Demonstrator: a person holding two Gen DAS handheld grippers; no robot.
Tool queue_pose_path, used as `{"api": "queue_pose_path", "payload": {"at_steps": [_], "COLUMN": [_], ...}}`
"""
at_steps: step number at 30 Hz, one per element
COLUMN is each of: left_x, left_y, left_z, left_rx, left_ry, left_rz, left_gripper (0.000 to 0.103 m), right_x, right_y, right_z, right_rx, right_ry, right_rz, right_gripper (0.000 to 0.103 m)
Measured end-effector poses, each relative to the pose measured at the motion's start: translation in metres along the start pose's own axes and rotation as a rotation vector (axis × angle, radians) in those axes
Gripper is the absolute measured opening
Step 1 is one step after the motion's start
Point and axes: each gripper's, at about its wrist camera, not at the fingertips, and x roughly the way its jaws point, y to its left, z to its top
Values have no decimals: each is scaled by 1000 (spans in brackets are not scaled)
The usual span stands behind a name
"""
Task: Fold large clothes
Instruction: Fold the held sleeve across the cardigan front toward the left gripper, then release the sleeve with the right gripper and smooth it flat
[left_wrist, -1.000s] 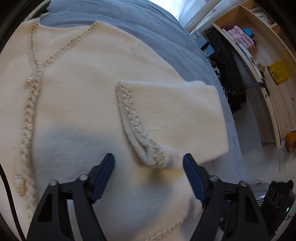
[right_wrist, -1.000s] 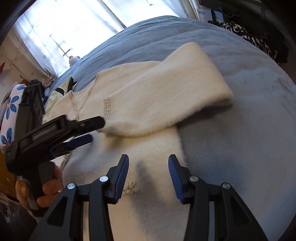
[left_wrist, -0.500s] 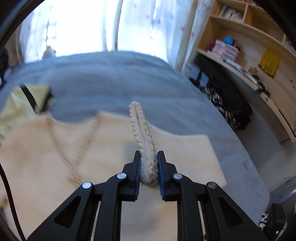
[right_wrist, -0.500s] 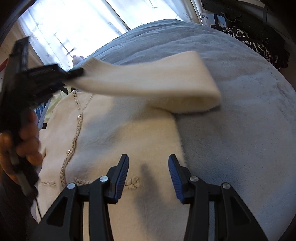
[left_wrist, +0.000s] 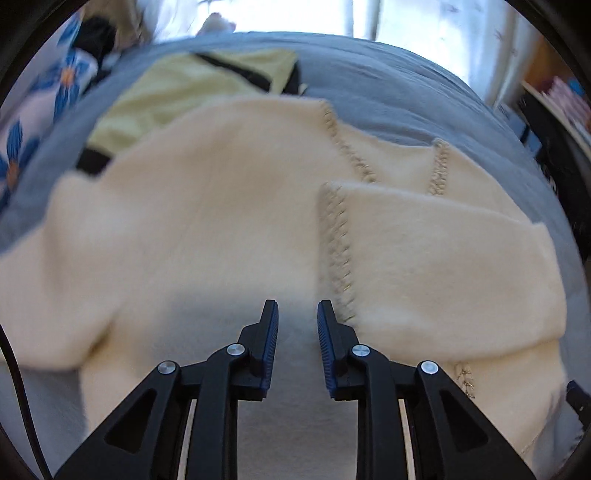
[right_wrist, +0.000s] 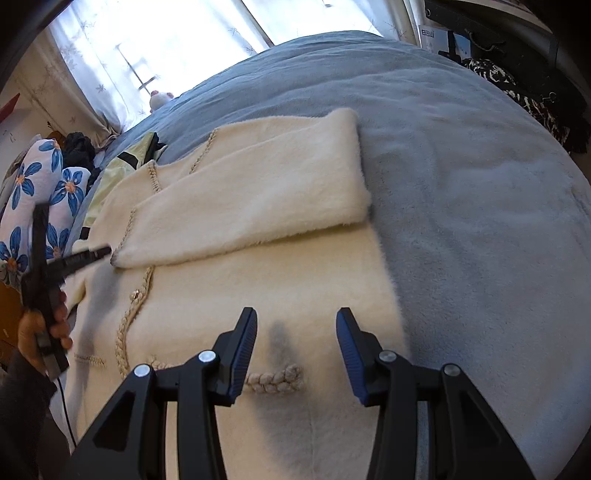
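Note:
A cream fluffy cardigan with braided trim lies flat on the bed, also seen in the right wrist view. Its sleeve is folded across the chest, the braided cuff just right of my left gripper. That gripper's jaws are opening with a narrow gap and nothing between them. From the right wrist view the left gripper sits at the cuff end of the sleeve, held by a hand. Low over the cardigan's hem, my right gripper hangs open and holds nothing.
A blue-grey bed cover stretches to the right of the cardigan. A yellow-green garment lies beyond the collar. Floral pillows sit at the left, dark clothes off the bed's right side.
The left gripper shut on the sleeve cuff, lifted it, carried it across the cardigan's front, laid it down and let go. The right gripper has stayed in place.

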Motion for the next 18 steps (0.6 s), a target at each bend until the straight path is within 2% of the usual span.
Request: {"api": "queue_pose_path", "payload": {"at_steps": [2, 4, 5, 7, 12, 17, 18], "left_x": [0, -1, 0, 2, 25, 50, 51], "left_y": [11, 17, 18, 18, -9, -32, -36], "left_z": [0, 3, 3, 12, 42, 57, 59], "left_rx": [-56, -91, -97, -99, -57, -8, 3], "left_ry": [-14, -38, -47, -61, -8, 21, 15], "left_rz": [-44, -70, -76, -80, -106, -68, -55], "left_gripper": [29, 46, 48, 49, 49, 49, 38], "right_x": [-2, -1, 0, 8, 52, 100, 107], "right_y": [-2, -5, -8, -14, -35, -47, -49], "right_z": [14, 30, 39, 59, 114, 150, 154], "right_rx": [4, 12, 18, 32, 106, 147, 155], "right_ry": [-11, -28, -36, -42, 12, 60, 70], "right_rz": [-9, -13, -17, -27, -26, -58, -56], "right_gripper": [50, 58, 61, 62, 62, 62, 62]}}
